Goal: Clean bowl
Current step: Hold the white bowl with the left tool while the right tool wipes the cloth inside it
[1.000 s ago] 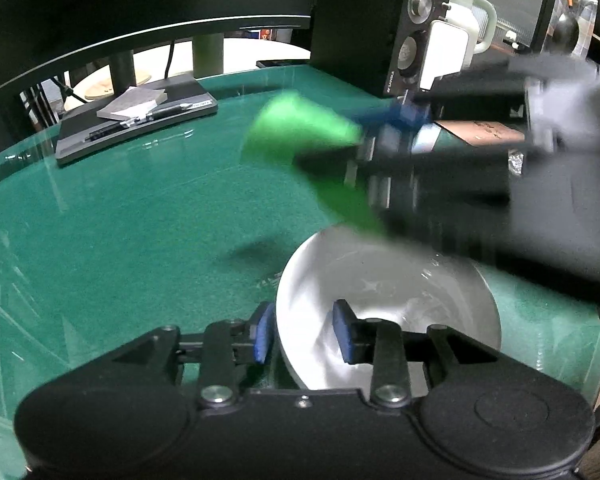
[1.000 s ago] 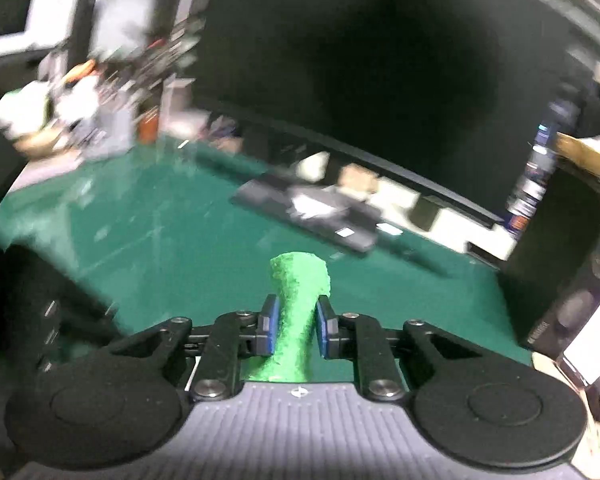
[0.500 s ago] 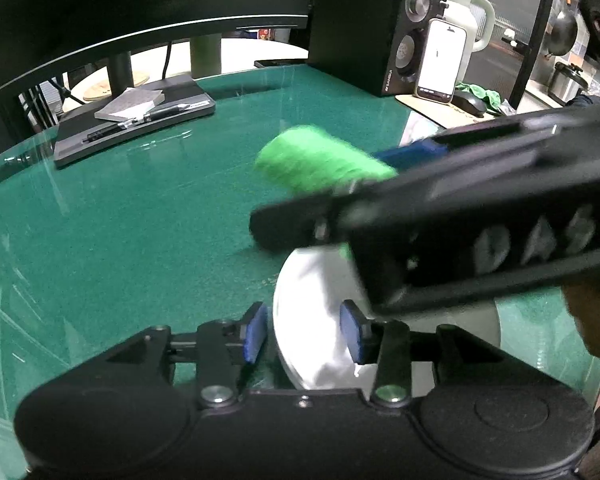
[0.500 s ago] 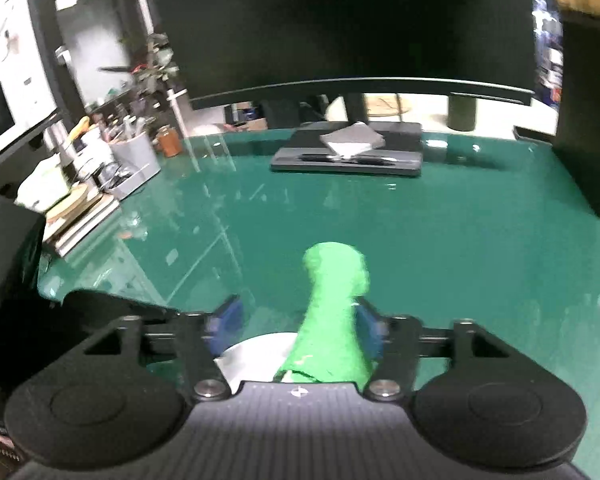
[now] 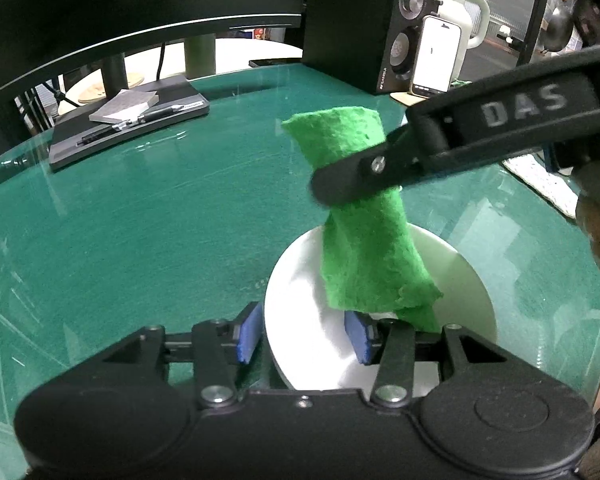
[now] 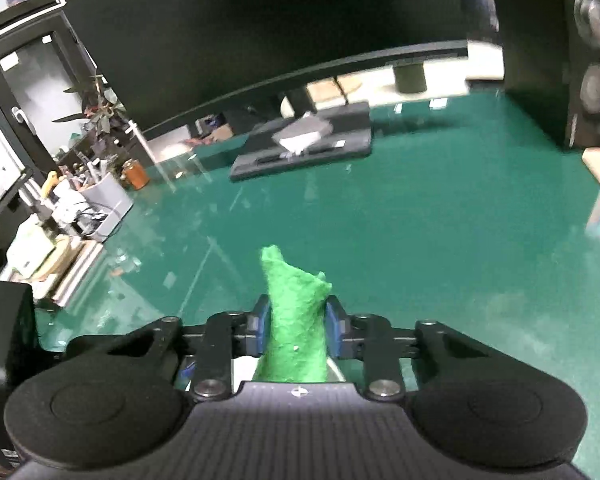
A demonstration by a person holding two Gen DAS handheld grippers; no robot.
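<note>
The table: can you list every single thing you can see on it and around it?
bowl: one, white, near table edge, rim between left tool's pads
cloth: one, green, hanging over bowl
table: one, green
tray: one, dark, far side, holding a pad and pens
speaker: one, black, back right
phone: one, white screen, leaning by speaker
kettle: one, pale, behind phone
plant: one, far left
left tool: jaws opening around bowl rim
right tool: jaws closing on cloth
</note>
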